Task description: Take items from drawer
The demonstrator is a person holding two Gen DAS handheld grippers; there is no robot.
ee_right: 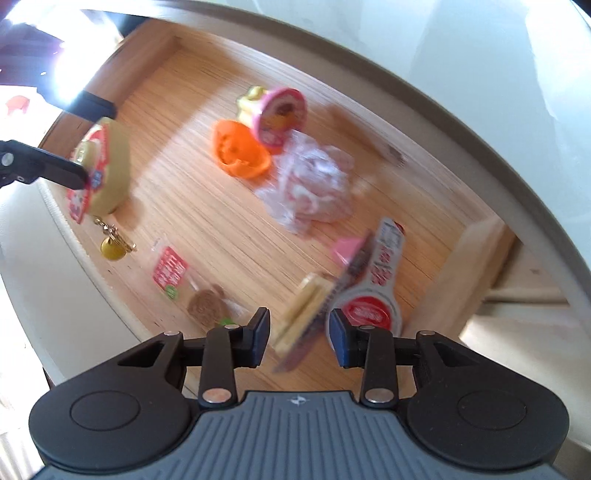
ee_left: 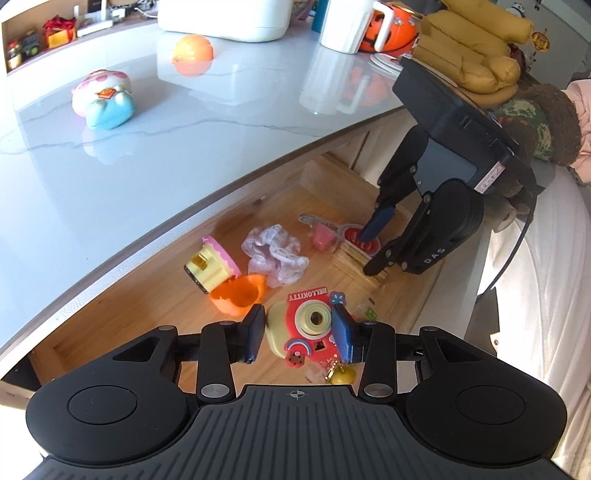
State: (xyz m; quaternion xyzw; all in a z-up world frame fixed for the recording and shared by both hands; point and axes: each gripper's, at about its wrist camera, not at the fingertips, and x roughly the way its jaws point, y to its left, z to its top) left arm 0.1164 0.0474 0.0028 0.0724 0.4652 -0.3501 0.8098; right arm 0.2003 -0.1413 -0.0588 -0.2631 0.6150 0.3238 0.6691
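The wooden drawer point(ee_left: 147, 306) stands pulled out under the white countertop point(ee_left: 110, 166). My left gripper point(ee_left: 301, 334) is shut on a red and cream toy camera point(ee_left: 310, 325). In the right wrist view the toy camera point(ee_right: 110, 166) hangs above the drawer floor, and its gold keychain point(ee_right: 110, 249) dangles. My right gripper point(ee_right: 299, 339) is open and straddles a bundle of wooden sticks point(ee_right: 299, 314) beside a red-labelled packet point(ee_right: 369, 310). That view is blurred. The left wrist view shows the right gripper point(ee_left: 375, 245) low at the drawer's right side.
Loose in the drawer lie an orange cup point(ee_left: 240, 295), a yellow and pink toy point(ee_left: 210, 266), a clear bag point(ee_left: 275, 254), a pink piece point(ee_left: 321, 236) and a small red packet point(ee_right: 170, 273). An orange fruit point(ee_left: 194, 48), a pastel toy point(ee_left: 103, 99) and a white mug point(ee_left: 347, 26) sit on the countertop.
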